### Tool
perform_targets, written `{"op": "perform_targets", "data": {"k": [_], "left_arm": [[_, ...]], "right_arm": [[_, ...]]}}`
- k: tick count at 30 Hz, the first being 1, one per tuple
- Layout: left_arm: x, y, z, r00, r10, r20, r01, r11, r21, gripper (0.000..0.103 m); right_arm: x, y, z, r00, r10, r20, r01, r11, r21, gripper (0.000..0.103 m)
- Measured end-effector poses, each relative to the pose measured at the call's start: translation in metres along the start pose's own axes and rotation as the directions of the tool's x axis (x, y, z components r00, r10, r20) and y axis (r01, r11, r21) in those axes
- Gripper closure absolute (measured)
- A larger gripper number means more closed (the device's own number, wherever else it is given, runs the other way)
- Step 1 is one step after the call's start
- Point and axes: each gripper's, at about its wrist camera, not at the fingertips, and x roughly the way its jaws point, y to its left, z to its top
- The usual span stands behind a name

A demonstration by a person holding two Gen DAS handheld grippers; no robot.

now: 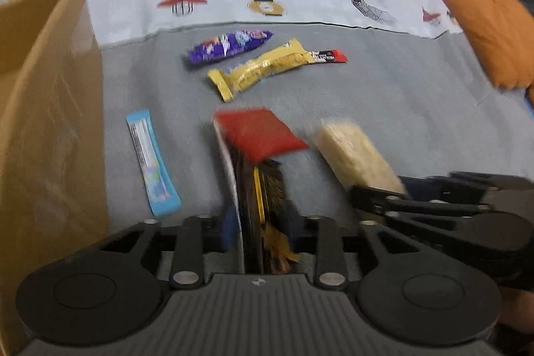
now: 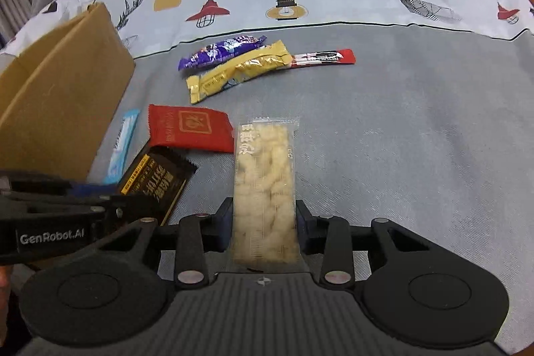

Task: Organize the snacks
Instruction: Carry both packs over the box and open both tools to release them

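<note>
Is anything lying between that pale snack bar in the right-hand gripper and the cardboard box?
Yes. The pale snack bar has the red packet, the black packet, the blue bar and the left gripper between it and the cardboard box.

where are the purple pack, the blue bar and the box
purple pack (image 2: pixel 220 51): right wrist view, middle of the wrapper
blue bar (image 1: pixel 152 162): left wrist view, middle of the wrapper
box (image 2: pixel 73 95): right wrist view, its brown side wall
</note>
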Motion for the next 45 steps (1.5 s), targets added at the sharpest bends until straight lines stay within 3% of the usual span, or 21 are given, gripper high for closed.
{"op": "perform_targets", "data": {"k": [4,5,8,10,12,15,16,18,20,21,22,23,24,25,26,27,30,36,41,45], "left_arm": [[0.021,0.003,0.011,0.999,-0.007,-0.034,0.007,1.000,-0.014,0.048],[0.023,0.005,0.014,0.999,-0.016,-0.047,0.014,0.999,-0.032,0.050],[0.010,0.003,0.019,0.997,0.000,-0.073,-0.004,0.999,-0.052,0.078],[0.005,0.000,0.018,0.998,-0.003,-0.065,0.001,1.000,-0.027,0.081],[0.015,0.004,0.016,0.995,0.050,-0.083,-0.053,0.998,-0.035,0.085],[0.022,0.025,0.016,0.994,0.015,-0.109,-0.033,0.986,-0.164,0.090],[0.020,0.027,0.017,0.994,0.026,-0.106,-0.044,0.985,-0.169,0.091],[0.022,0.023,0.017,0.994,0.046,-0.100,-0.058,0.991,-0.117,0.091],[0.030,0.018,0.018,0.994,0.020,-0.103,-0.028,0.997,-0.076,0.089],[0.034,0.016,0.019,0.994,0.015,-0.106,-0.022,0.998,-0.066,0.081],[0.038,0.016,0.020,0.994,0.015,-0.109,-0.022,0.997,-0.067,0.080],[0.040,0.014,0.020,0.995,0.018,-0.102,-0.024,0.998,-0.058,0.080],[0.041,0.010,0.020,0.995,0.028,-0.092,-0.031,0.999,-0.030,0.083],[0.041,0.007,0.021,0.995,0.035,-0.093,-0.037,0.999,-0.019,0.088],[0.039,0.008,0.022,0.994,0.025,-0.106,-0.029,0.999,-0.031,0.097],[0.036,0.011,0.024,0.993,0.002,-0.119,-0.010,0.998,-0.068,0.097],[0.014,0.014,0.026,0.996,0.005,-0.093,-0.014,0.995,-0.097,0.097],[-0.057,0.027,0.039,1.000,0.010,0.018,-0.008,0.993,-0.114,0.097],[-0.120,0.040,0.043,0.991,0.012,0.135,0.007,0.991,-0.137,0.097],[-0.165,0.046,0.040,0.976,0.020,0.215,0.011,0.990,-0.143,0.097]], "right_arm": [[0.002,-0.014,0.003,0.999,-0.033,0.011,0.032,0.999,0.022,0.064],[0.006,-0.016,0.004,1.000,-0.027,0.000,0.027,0.999,0.020,0.063],[0.015,-0.018,0.010,1.000,-0.015,-0.016,0.014,1.000,-0.027,0.061],[0.018,-0.019,0.014,1.000,-0.010,-0.019,0.009,0.999,-0.046,0.060],[0.020,-0.024,0.017,1.000,0.006,-0.019,-0.006,0.999,-0.036,0.060],[0.018,-0.030,0.021,1.000,0.023,-0.013,-0.023,1.000,-0.001,0.062],[0.016,-0.032,0.021,1.000,0.029,-0.007,-0.029,1.000,0.012,0.063],[0.014,-0.034,0.021,0.999,0.041,0.000,-0.041,0.999,0.017,0.064],[0.016,-0.034,0.021,0.999,0.046,-0.012,-0.046,0.999,0.004,0.063],[0.019,-0.032,0.020,0.999,0.043,-0.021,-0.044,0.999,-0.009,0.061],[0.022,-0.029,0.019,0.999,0.034,-0.029,-0.035,0.999,-0.033,0.060],[0.024,-0.023,0.018,0.999,0.030,-0.025,-0.031,0.997,-0.066,0.052],[0.026,-0.017,0.018,0.999,0.030,-0.027,-0.032,0.995,-0.098,0.039],[0.028,-0.010,0.018,0.999,0.020,-0.032,-0.025,0.990,-0.139,0.037],[0.029,-0.005,0.017,1.000,-0.004,-0.027,-0.001,0.986,-0.166,0.042],[0.028,-0.005,0.018,0.999,-0.030,-0.014,0.027,0.985,-0.169,0.064],[0.017,-0.023,0.024,0.999,0.031,0.018,-0.030,0.998,-0.046,0.065],[-0.030,-0.015,0.025,0.992,0.027,0.127,-0.023,0.999,-0.035,0.065],[-0.079,0.023,0.028,0.976,0.094,0.199,-0.092,0.996,-0.016,0.064],[-0.117,0.071,0.038,0.957,0.150,0.250,-0.134,0.988,-0.080,0.064]]}}
